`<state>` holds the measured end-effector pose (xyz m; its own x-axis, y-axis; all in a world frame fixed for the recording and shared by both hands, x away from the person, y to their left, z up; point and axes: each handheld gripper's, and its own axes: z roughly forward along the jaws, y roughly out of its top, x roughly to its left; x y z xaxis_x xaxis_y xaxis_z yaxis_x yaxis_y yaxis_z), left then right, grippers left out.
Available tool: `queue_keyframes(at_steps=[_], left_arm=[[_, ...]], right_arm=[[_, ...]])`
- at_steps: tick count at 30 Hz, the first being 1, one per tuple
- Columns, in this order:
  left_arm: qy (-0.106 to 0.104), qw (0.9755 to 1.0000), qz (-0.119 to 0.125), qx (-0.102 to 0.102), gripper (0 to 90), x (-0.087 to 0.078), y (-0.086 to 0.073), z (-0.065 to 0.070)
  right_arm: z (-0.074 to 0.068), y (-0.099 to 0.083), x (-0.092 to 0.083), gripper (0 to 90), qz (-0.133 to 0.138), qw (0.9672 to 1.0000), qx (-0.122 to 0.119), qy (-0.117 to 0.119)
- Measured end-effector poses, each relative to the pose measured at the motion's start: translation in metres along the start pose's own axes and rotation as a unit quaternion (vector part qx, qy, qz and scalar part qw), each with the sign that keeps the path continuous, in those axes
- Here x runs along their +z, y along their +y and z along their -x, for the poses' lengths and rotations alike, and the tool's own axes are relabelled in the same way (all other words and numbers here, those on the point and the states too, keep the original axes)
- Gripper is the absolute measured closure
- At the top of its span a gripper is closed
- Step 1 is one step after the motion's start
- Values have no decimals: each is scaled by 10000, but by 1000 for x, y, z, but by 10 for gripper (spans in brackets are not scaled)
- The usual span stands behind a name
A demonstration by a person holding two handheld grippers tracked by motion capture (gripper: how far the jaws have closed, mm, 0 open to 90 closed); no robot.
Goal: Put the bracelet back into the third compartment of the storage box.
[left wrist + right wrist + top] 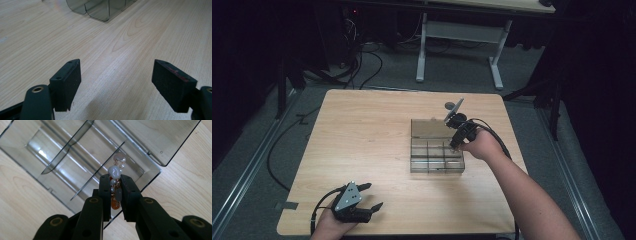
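Our right gripper (pixel 116 195) pinches a beaded bracelet (pixel 115 180) above the clear divided box (pixel 437 152); dangling beads could snag a divider. Our left gripper (pixel 371 196) rests wide open, empty, on the surface (pixel 362 130).

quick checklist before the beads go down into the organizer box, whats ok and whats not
1. Grip on the bead string: ok. The right hand-held gripper is shut on it, with white beads sticking out past the tips.
2. Box lid: ok. The clear organizer box lies open, lid flat behind it.
3. Position over the box: ok. The beads hang above the compartments near a divider.
4. Which compartment lies directly under them: cannot tell; the beads line up almost with the divider.
5. Compartments free: ok as far as seen; the visible ones look empty.
6. Left hand-held gripper out of the way: ok. It is open, low over the table near the front edge, apart from the box.
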<state>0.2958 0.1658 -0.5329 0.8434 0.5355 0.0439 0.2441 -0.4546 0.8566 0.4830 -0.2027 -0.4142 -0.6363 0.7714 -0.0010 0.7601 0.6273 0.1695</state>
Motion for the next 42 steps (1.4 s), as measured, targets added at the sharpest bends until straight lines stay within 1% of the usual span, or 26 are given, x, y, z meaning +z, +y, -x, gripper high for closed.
queue_keyframes(at_steps=[1,2,5,7,9,10,11,12,13,14,16,17,18,19,20,23,25,27,28,30,31,33,35,37,38,42], left_arm=[[6,10000,6,-1,240,0,0,0],[4,10000,16,-13,240,0,0,0],[9,10000,7,-6,240,0,0,0],[5,10000,4,-9,240,0,0,0],[-7,10000,-1,-11,240,0,0,0],[-6,10000,-3,-8,240,0,0,0],[-6,10000,-3,-8,240,0,0,0],[-10,10000,-6,-3,240,0,0,0],[-10,10000,-6,-3,240,0,0,0],[-12,10000,-7,0,240,0,0,0],[-14,10000,-4,-1,240,0,0,0],[-15,10000,-4,0,240,0,0,0],[-17,10000,-3,2,240,0,0,0],[-20,10000,-2,0,240,0,0,0],[-18,10000,-4,2,240,0,0,0],[-22,10000,-4,8,240,0,0,0],[-24,10000,-7,14,240,1,0,0],[-23,10000,-7,16,240,1,0,0],[-23,10000,-7,16,240,1,0,0],[-24,10000,-9,17,240,1,0,0],[-24,10000,-9,17,240,1,0,0],[-28,10000,-23,23,240,1,0,0],[-29,10000,-34,27,240,1,0,0],[-28,10000,-34,27,240,1,0,0],[-27,10000,-33,27,240,1,0,0],[-27,10000,-35,30,240,1,0,0]], right_arm=[[2,1,2,804,3,10000,6,-5],[3,2,3,803,-19,10000,88,1],[7,5,8,803,-27,9999,122,31],[9,7,12,803,-30,10000,82,28],[10,9,16,803,-81,9999,74,24],[8,9,17,803,-139,9998,166,11],[8,9,17,803,-139,9998,166,11],[9,11,22,803,-155,9998,104,-5],[8,12,24,803,-189,9996,196,3],[11,12,26,803,-147,9999,50,14],[10,13,30,803,-183,9997,156,23],[11,14,31,803,-182,9998,109,32],[10,14,33,802,-200,9997,160,36],[11,14,35,802,-186,9997,117,55],[10,14,37,802,-216,9996,180,78],[10,14,43,800,-259,9995,140,68],[11,13,48,797,-277,9994,202,55],[13,12,51,778,-265,9994,210,50],[13,12,52,748,-271,9992,284,44],[15,11,52,734,-261,9991,346,41],[14,11,51,731,-279,9985,460,36],[16,11,47,711,-150,9992,367,46],[16,11,42,707,-133,9991,407,54],[18,11,38,702,-11,9997,236,40],[16,11,35,701,-39,9993,368,29],[17,11,23,692,84,9994,334,-19]])
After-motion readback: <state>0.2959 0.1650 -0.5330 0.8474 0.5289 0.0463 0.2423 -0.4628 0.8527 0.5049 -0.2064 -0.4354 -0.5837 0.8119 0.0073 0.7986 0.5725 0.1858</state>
